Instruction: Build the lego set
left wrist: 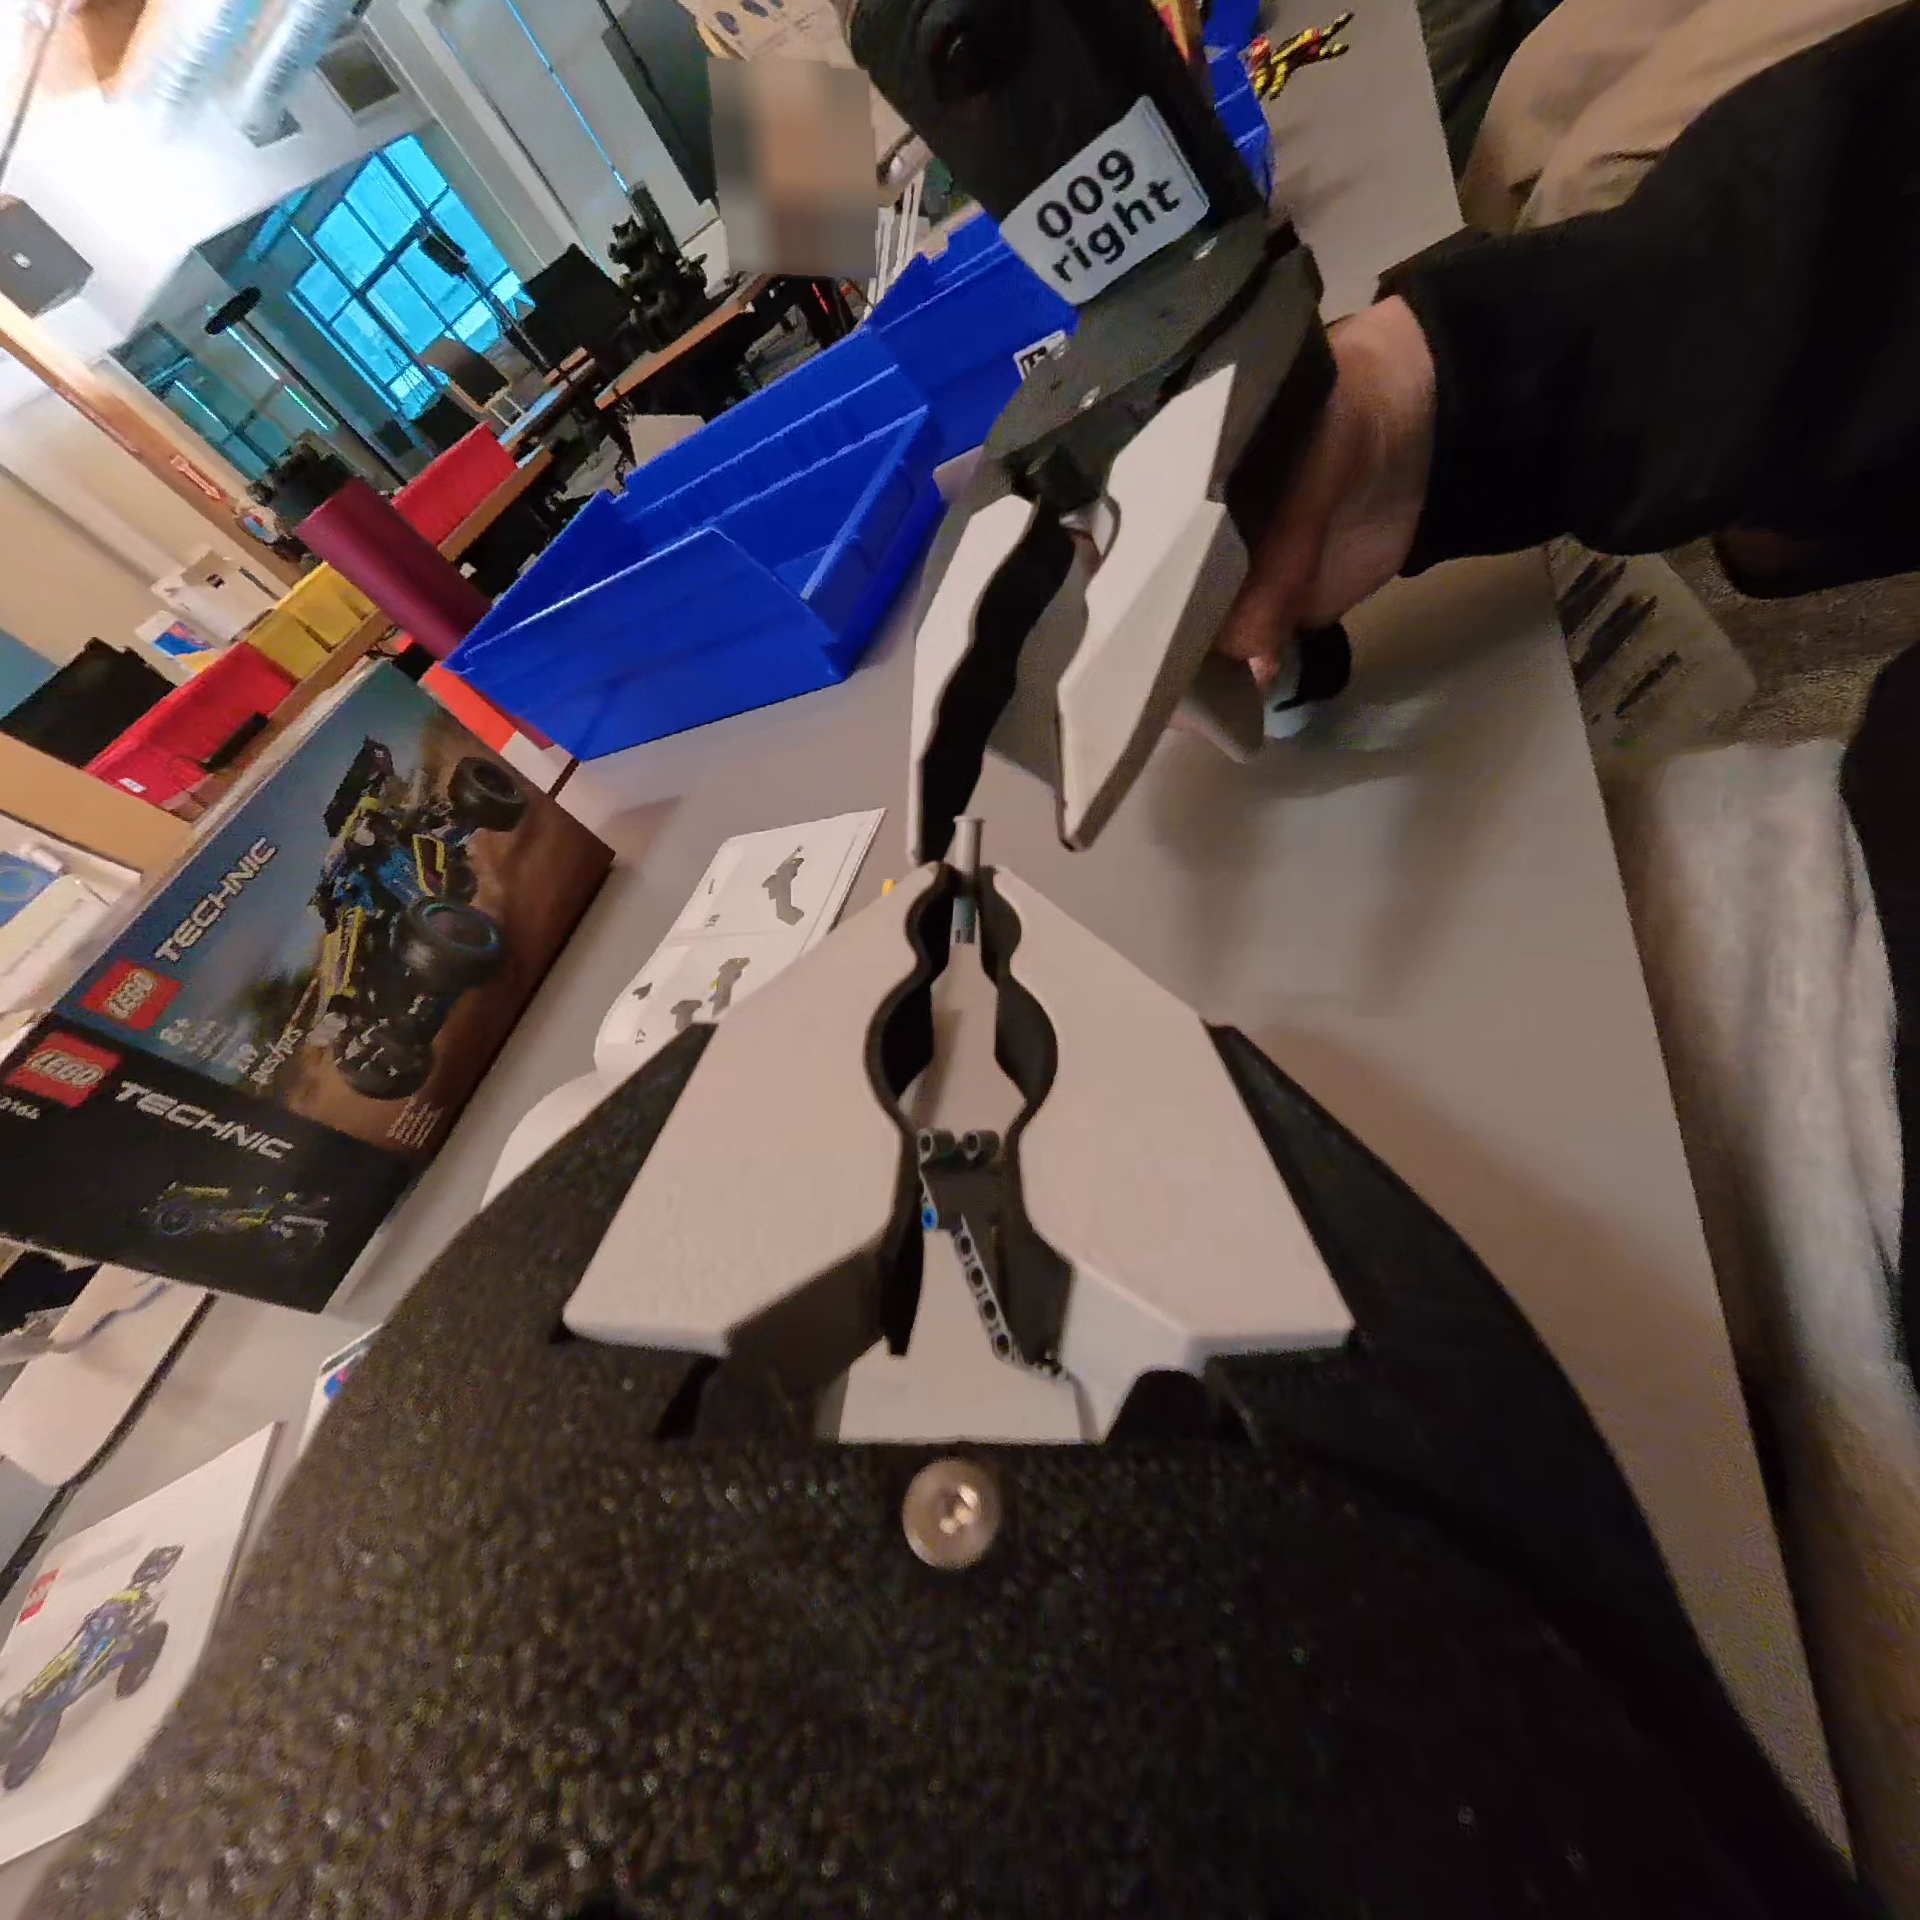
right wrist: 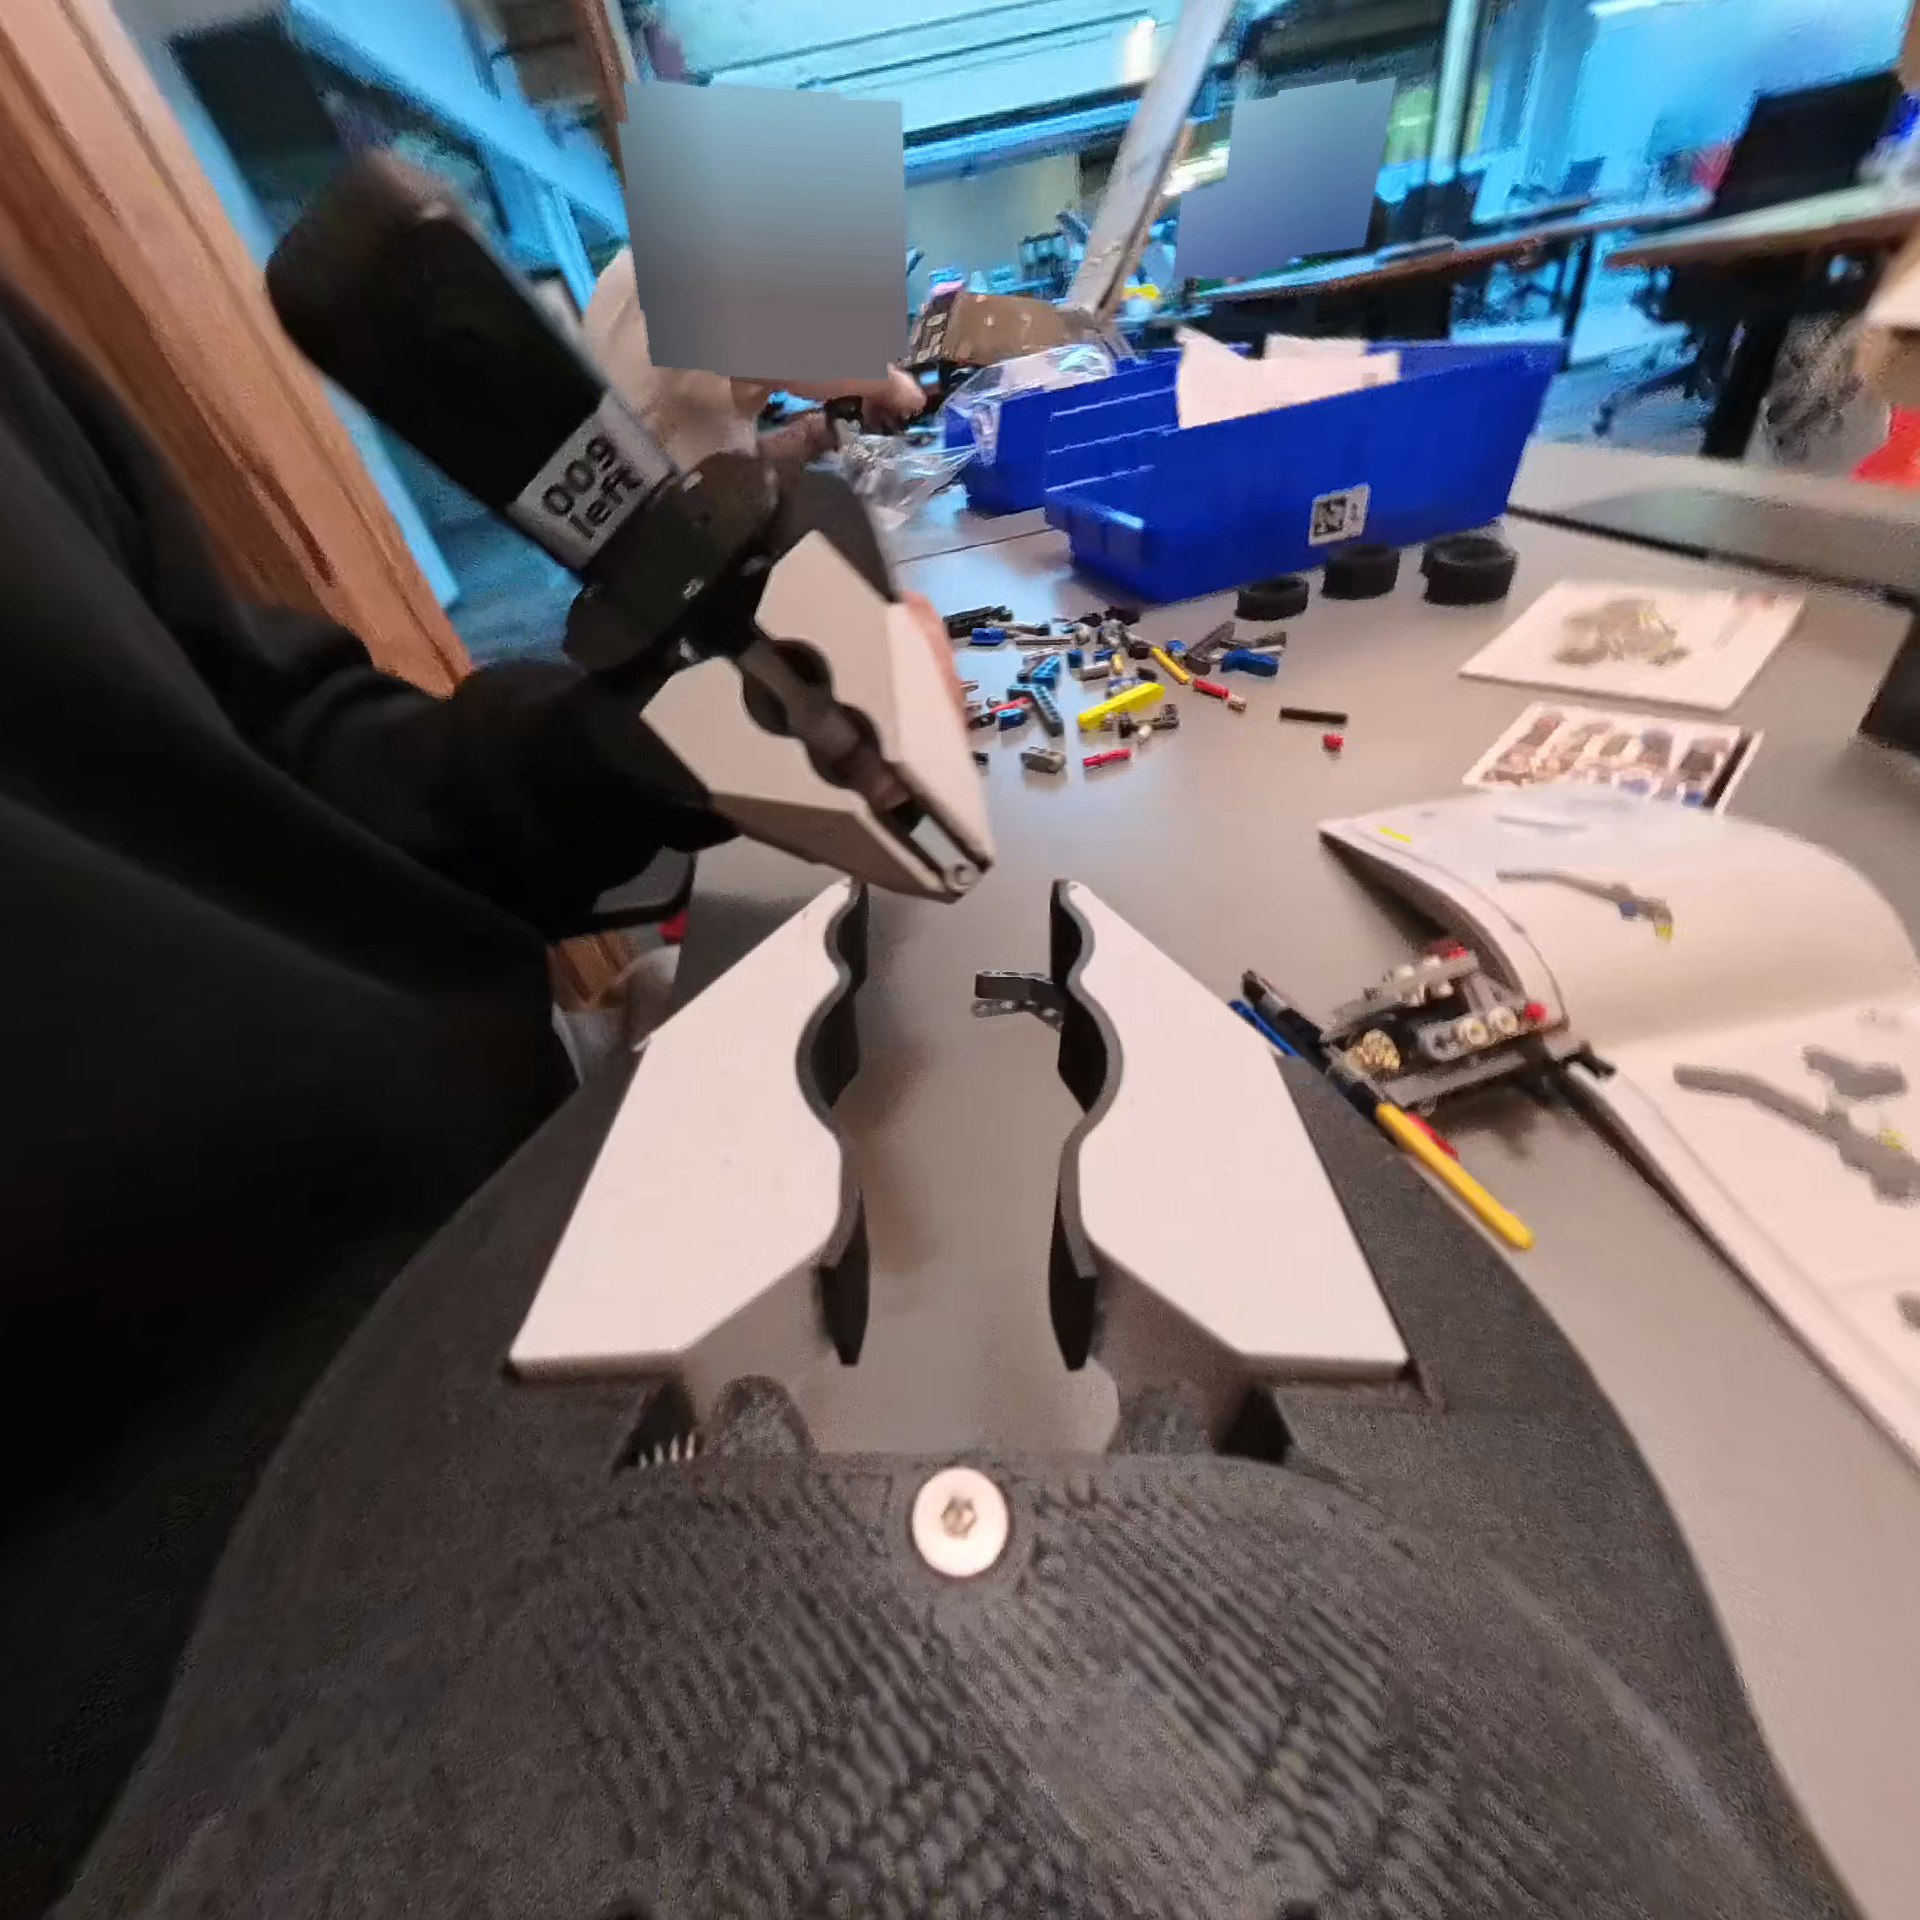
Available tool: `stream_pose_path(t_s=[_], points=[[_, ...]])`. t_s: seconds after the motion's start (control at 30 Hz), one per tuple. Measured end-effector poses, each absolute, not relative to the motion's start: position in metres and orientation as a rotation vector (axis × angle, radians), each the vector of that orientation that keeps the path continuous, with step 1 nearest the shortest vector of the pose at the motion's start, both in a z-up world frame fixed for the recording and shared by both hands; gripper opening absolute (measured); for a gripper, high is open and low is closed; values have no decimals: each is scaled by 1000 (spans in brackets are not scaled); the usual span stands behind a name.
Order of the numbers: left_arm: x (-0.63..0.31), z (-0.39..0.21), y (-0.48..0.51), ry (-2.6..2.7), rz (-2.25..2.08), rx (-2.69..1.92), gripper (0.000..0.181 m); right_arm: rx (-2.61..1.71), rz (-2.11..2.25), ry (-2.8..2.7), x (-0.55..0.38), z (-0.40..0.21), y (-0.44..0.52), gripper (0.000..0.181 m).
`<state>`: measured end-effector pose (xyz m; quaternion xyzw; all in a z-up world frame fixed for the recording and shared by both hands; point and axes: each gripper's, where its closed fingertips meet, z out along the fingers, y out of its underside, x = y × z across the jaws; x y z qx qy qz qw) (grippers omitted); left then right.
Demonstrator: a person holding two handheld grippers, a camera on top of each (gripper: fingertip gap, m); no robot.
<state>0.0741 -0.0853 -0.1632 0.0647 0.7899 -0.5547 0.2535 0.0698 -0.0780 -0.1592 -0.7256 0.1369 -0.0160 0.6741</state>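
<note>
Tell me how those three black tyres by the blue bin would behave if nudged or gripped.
The black tyres lie flat on the table, so a nudge would probably slide them, not roll them. They look like hollow rubber rings, likely light and somewhat squashy between fingers. Stood on edge, they would probably roll away.

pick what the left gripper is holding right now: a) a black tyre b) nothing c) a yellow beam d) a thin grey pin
d, the left gripper is shut on a thin grey pin that sticks out past its tips, seen in the left wrist view, while the right gripper stands open.
</note>
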Motion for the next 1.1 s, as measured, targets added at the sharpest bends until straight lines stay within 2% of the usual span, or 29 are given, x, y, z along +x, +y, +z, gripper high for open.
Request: stream_pose_path(t_s=[0.23,0.33,0.4,0.5,0.67,0.77,0.93,1.1], points=[[85,-165,-89,2178,-1462,108,2,-1716,-36,206,78,-170,-71,9],[83,-169,-92,2194,-1435,125,2,-1747,-44,178,77,-174,-74,8],[84,-177,-93,2223,-1371,143,2,-1774,-42,177,76,-178,-78,15],[85,-195,-93,2284,-1237,195,2,-1824,-91,208,81,-185,-89,3],[72,-230,-100,2438,-1093,315,2,-2013,-97,197,75,-211,-103,4],[72,-253,-95,2530,-935,351,2,-2084,-53,188,67,-221,-108,11],[70,-255,-99,2591,-962,279,2,-2174,-75,188,68,-237,-106,18],[72,-252,-97,2594,-1040,189,15,-2279,-145,166,72,-254,-105,18]])
